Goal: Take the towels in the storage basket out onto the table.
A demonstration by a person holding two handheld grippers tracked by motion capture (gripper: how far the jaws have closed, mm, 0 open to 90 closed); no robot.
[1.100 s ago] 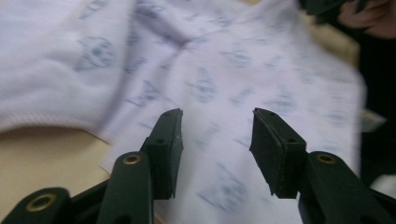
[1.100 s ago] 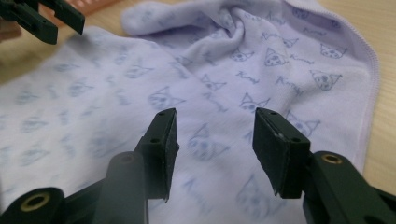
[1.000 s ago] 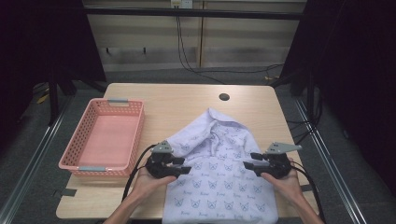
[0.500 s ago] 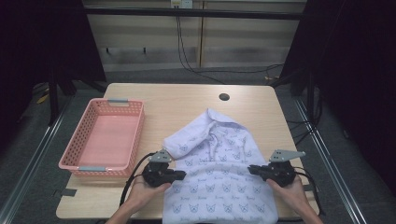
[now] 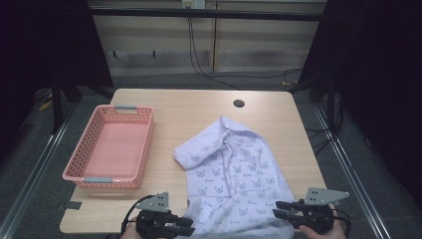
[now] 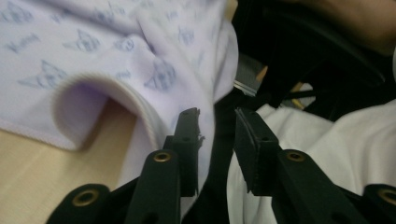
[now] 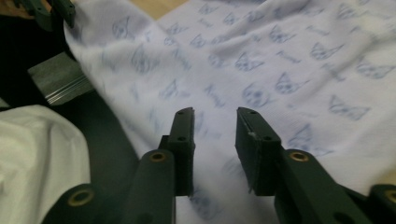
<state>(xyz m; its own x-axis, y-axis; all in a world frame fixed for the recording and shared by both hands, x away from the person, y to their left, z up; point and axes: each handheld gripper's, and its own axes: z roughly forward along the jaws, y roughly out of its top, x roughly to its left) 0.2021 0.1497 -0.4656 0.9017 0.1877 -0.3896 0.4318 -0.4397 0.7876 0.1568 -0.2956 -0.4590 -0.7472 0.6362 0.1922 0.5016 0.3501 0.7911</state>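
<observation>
While your pink basket [image 5: 110, 149] sits empty beside the cat-print garment [image 5: 234, 174], your left gripper [image 5: 185, 226] and right gripper [image 5: 279, 210] have just parted, gripping nothing.

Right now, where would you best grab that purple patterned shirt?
Probably at the shirt's near hem corners, coming from the table's front edge: that hem hangs over the edge, so jaws can close on loose cloth there, while the rest lies flat on the table.

A lab-style recording booth: a plain wooden bench [image 5: 199, 107] framed by black curtains [image 5: 378, 74], metal rails on a grey floor, cables [image 5: 199, 55] trailing down the back wall.
</observation>
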